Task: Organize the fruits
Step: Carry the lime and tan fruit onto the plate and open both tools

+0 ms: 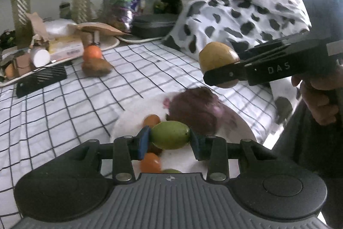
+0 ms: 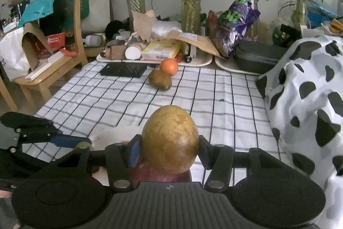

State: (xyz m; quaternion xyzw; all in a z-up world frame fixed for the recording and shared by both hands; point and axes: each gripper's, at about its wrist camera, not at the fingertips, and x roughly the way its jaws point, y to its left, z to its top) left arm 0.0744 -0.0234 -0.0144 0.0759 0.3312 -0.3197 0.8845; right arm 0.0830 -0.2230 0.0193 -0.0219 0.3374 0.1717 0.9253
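My left gripper [image 1: 170, 136] is shut on a green mango [image 1: 170, 134] just above a white plate [image 1: 133, 113]. The plate holds a purple-red dragon fruit [image 1: 197, 109] and small orange fruits [image 1: 150, 162]. My right gripper [image 2: 169, 149] is shut on a yellow-brown mango [image 2: 170, 138]. It also shows in the left wrist view [image 1: 217, 60], held above the plate's far right side. An orange [image 2: 169, 66] and a brown-green mango [image 2: 160, 79] lie together on the checked cloth [image 2: 214, 96] at the far side.
Trays [image 2: 201, 62] of boxes, bags and paper line the table's back edge, with plant vases [image 2: 190, 1] behind. A black flat object [image 2: 123, 70] lies on the cloth. A cow-print cloth [image 2: 306, 89] bulks on the right. A wooden chair [image 2: 77, 35] stands left.
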